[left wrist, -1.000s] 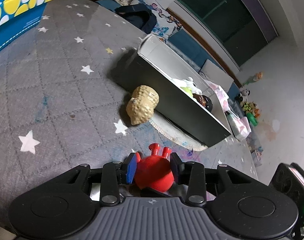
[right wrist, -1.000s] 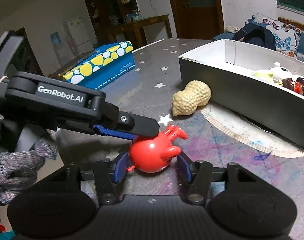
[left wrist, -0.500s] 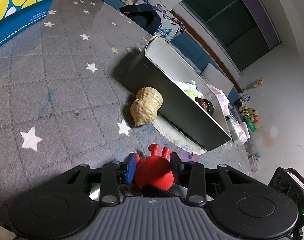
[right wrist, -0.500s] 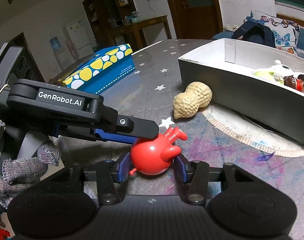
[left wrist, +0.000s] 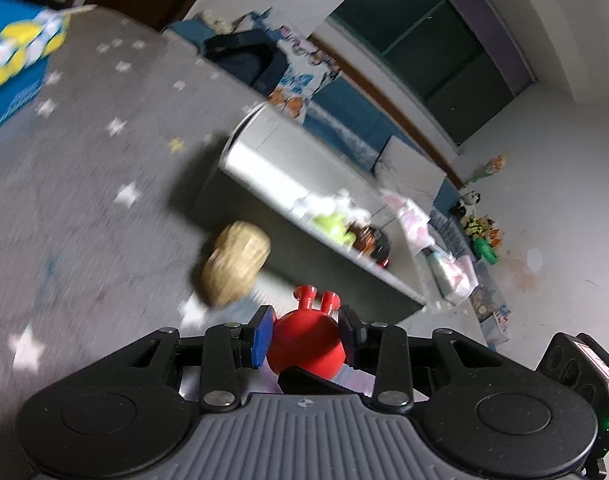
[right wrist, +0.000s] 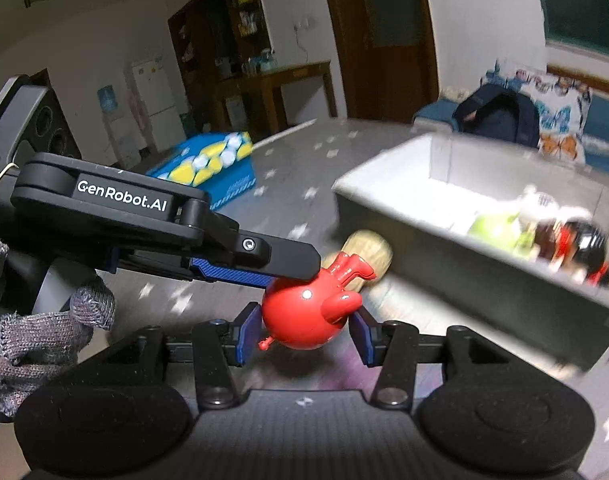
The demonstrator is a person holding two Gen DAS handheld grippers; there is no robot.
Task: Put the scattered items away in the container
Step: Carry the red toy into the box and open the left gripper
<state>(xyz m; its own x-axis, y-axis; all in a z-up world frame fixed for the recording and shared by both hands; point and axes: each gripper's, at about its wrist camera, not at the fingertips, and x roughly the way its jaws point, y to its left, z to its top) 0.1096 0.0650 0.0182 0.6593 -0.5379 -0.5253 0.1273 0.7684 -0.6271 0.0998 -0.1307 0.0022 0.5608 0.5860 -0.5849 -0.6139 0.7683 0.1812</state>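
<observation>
A round red toy with two short horns is pinched between the blue pads of my left gripper, lifted above the table. In the right wrist view the same red toy also sits between the pads of my right gripper, with the left gripper's finger on top of it. A tan peanut toy lies on the table beside the grey box, which holds a green toy and a dark figure.
A blue and yellow box stands at the far side of the grey star-patterned table. A round mat lies under the grey box. More toys lie on the floor beyond the table.
Both grippers have risen together with the red toy, and the views now look down more into the grey box. The peanut has not moved.
</observation>
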